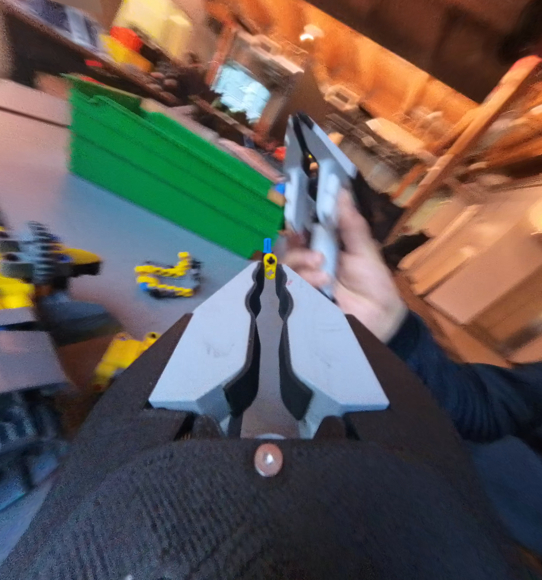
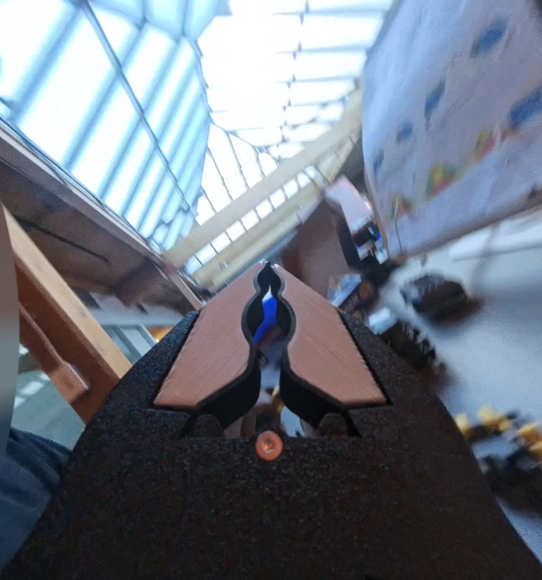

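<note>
My left gripper (image 1: 270,270), with grey fingers, is shut on a small yellow connector piece (image 1: 270,266) that has a blue pin (image 1: 267,245) sticking out of its top. It holds the piece in the air above a grey table. The other gripper (image 1: 313,188) shows to the right in this view, gripped by a person's hand (image 1: 357,270) and pointing upward. My right gripper (image 2: 270,268), with orange-brown fingers, is shut with its tips together and nothing between them. It points up toward a glass roof (image 2: 232,78). Both views are blurred.
A green crate (image 1: 169,169) stands on the table beyond the left gripper. Yellow and black toy-brick assemblies lie at the left (image 1: 169,279) (image 1: 18,276). A printed sheet (image 2: 457,119) hangs at the right. More brick parts (image 2: 514,445) lie on the table. The left gripper's tips are roughly 10 cm from the right gripper's.
</note>
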Demonstrator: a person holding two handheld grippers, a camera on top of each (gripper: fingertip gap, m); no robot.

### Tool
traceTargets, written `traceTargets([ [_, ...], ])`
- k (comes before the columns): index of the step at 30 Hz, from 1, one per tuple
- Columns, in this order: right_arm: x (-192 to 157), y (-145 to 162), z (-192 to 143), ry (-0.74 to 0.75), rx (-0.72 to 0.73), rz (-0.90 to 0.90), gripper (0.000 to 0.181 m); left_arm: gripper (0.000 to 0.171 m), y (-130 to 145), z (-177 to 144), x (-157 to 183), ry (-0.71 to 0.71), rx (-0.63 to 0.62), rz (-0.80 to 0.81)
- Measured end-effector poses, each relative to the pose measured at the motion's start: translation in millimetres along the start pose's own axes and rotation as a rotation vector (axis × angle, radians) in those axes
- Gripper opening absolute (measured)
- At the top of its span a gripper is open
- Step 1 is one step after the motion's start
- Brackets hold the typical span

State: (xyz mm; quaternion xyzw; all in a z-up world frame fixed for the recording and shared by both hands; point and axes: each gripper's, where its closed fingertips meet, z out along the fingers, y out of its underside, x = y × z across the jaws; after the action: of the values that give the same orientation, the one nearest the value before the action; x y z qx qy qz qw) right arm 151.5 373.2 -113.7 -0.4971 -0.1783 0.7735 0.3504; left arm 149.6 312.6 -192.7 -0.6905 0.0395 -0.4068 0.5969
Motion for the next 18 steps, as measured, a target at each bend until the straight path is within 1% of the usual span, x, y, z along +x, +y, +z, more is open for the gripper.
traceTargets([
  [1,1.0,-35.5,-11.7,0.004,0.062,-0.033,0.000,0.006,-3.7,-4.6,3.3,0.008,0.041,-0.021],
  [2,3.6,-55.3,-18.7,0.046,0.036,-0.127,0.000,0.006,-7.5,-7.0,8.7,0.026,0.062,0.015],
  [3,-1.0,-60.7,-19.4,0.050,-0.041,-0.190,0.000,0.006,-7.6,-5.5,10.0,0.028,0.043,0.040],
  [4,-12.9,-58.3,-17.2,0.012,-0.104,-0.216,0.000,0.006,-10.6,-3.0,12.1,0.047,0.041,0.051],
  [5,-23.0,-48.4,-14.2,-0.018,-0.171,-0.234,0.000,0.006,-10.9,1.3,17.1,0.089,0.015,0.063],
  [6,-26.4,-32.6,-11.8,-0.018,-0.257,-0.261,0.000,0.006,-11.5,4.5,22.5,0.122,-0.003,0.074],
  [7,-27.8,-16.7,-11.0,-0.015,-0.329,-0.299,0.000,0.006,-14.4,5.4,29.2,0.153,0.009,0.097],
  [8,-28.1,-3.2,-11.5,-0.017,-0.381,-0.332,0.000,0.006,-15.4,5.1,41.1,0.222,0.010,0.104],
  [9,-28.2,6.5,-11.8,-0.025,-0.411,-0.349,0.012,0.005,-16.7,4.3,47.9,0.261,0.010,0.090],
  [10,-34.0,15.7,-12.1,-0.076,-0.440,-0.334,0.020,0.006,-20.8,3.5,49.6,0.264,0.031,0.079],
  [11,-43.3,22.7,-13.1,-0.150,-0.467,-0.285,0.019,0.006,-25.5,2.0,53.1,0.285,0.053,0.069],
  [13,-56.4,29.5,-14.6,-0.243,-0.486,-0.198,0.025,0.006,-31.7,0.5,58.3,0.313,0.070,0.057],
  [15,-61.8,33.2,-15.1,-0.273,-0.481,-0.165,0.016,0.005,-33.5,0.7,65.0,0.342,0.061,0.062],
  [18,-65.0,37.2,-16.1,-0.301,-0.477,-0.104,0.009,0.006,-37.1,1.4,70.9,0.343,0.069,0.069],
])
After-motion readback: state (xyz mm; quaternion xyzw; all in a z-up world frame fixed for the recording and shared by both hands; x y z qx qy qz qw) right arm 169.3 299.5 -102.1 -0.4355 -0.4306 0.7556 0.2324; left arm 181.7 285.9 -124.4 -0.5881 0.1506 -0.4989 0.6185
